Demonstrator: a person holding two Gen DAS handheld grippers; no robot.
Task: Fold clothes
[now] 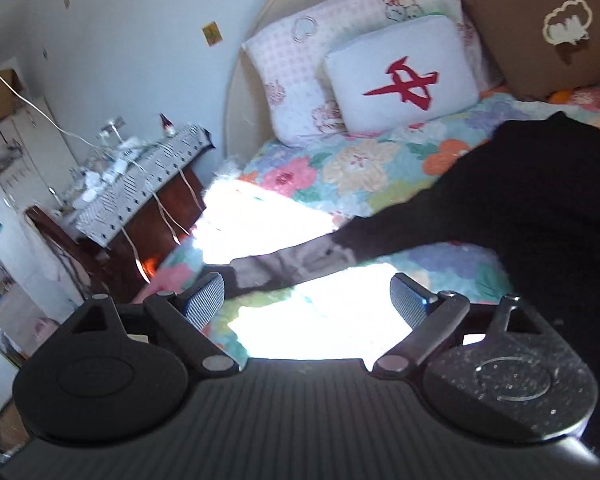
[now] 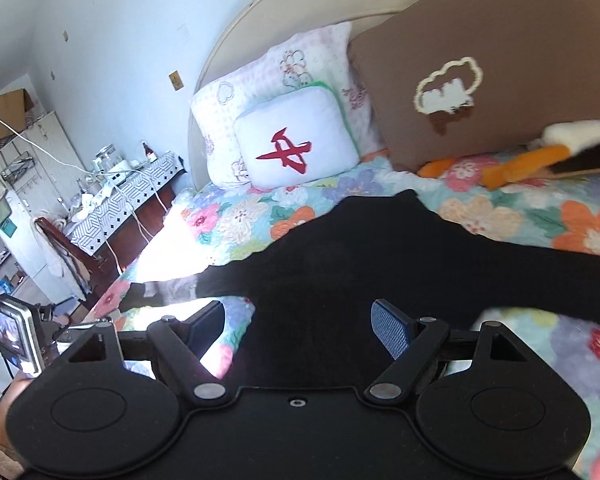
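A black long-sleeved garment (image 2: pixel 380 248) lies spread flat on the floral bedspread (image 2: pixel 540 216). In the left wrist view its body (image 1: pixel 532 200) fills the right side and one sleeve (image 1: pixel 300 256) stretches left into a sunlit patch. My left gripper (image 1: pixel 308 300) hovers open just in front of that sleeve's end, nothing between its fingers. My right gripper (image 2: pixel 300 328) is open above the garment's lower body, with black cloth under and between the fingers. The left gripper's screen (image 2: pixel 12 328) shows at the right wrist view's left edge.
Pillows lean on the headboard: a pink checked one (image 1: pixel 300 64), a white one with a red character (image 1: pixel 404 76), a brown one (image 2: pixel 480 64). Orange and white soft toys (image 2: pixel 540 156) lie at the far right. A cluttered side table (image 1: pixel 140 184) with cables stands left of the bed.
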